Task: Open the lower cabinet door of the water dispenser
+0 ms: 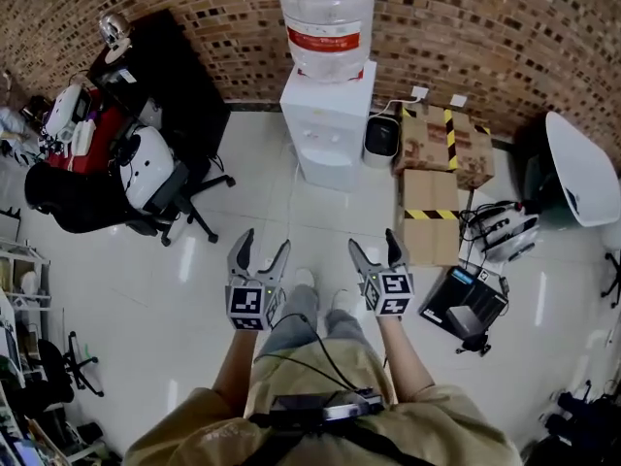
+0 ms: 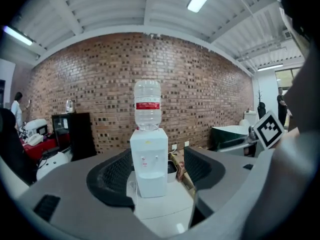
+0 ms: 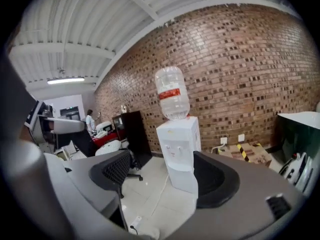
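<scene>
So far nothing is done: the water dispenser [image 1: 328, 115] stands by the brick wall [image 1: 485, 27], its lower cabinet door [image 1: 328, 171] shut. Well short of the dispenser, the left gripper [image 1: 264, 241] and right gripper [image 1: 374, 241] point at it, fingers spread and empty; approach, grasp and pull are all left.

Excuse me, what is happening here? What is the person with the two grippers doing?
A person stands on the tiled floor, facing a white water dispenser with a large bottle on top, set against a brick wall. The left gripper and the right gripper are held out in front, both open and empty. They are well short of the dispenser, and its lower door looks shut, so nothing is touched yet.
</scene>
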Motion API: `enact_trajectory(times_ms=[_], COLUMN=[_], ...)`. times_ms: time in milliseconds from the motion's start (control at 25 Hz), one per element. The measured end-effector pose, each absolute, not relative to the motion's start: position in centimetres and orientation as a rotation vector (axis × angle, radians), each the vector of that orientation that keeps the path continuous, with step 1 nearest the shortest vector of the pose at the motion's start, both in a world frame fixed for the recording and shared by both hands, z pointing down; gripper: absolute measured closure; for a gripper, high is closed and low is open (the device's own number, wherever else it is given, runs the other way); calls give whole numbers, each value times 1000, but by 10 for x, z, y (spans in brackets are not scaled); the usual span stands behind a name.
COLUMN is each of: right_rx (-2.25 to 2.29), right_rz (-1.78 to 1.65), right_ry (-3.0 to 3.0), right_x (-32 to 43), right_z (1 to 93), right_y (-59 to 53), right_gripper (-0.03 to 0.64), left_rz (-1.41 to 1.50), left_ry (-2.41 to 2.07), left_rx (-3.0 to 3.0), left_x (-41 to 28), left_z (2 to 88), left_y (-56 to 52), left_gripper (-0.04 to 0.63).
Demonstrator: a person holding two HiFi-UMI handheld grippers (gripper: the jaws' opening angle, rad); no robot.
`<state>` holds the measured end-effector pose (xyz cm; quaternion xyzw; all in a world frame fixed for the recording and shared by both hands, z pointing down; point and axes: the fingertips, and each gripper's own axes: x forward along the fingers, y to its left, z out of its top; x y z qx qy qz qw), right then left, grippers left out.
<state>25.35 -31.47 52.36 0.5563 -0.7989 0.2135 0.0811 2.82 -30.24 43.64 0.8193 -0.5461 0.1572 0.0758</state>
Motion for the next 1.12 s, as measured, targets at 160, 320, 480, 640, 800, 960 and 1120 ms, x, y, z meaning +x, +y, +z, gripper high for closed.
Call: enact_trajectory(times_ms=[160, 320, 480, 640, 800, 960, 1120], right_rx=[1664, 1594, 1583, 1558, 1552, 1509, 1438], right_rz=[792, 636, 554, 528, 546, 549, 591], right_ry=[-2307, -2336, -2306, -2297, -2259, -2241, -2196], right_x=[261, 254, 250, 249, 257, 265, 275], right_z=[584, 619, 680, 757, 864, 966, 1053], right_y=[-363, -413, -457, -507, -558, -613, -669], right_gripper=[207, 206, 206, 206, 207, 207, 207], left_rz=[499, 499, 456, 475, 486, 454, 433], left_ry=[-1587, -1468, -1428, -1453, -1405, -1383, -1407], left_rx=[2447, 2498, 2488, 2487, 2542, 2584, 2590], left_x=[30, 53, 55, 59, 67, 70, 63], left_z=[473, 525, 598, 672, 744, 802, 850], left_y=[-341, -391, -436, -484, -525, -557, -576], left_gripper=[279, 279, 281, 281, 281, 281, 281])
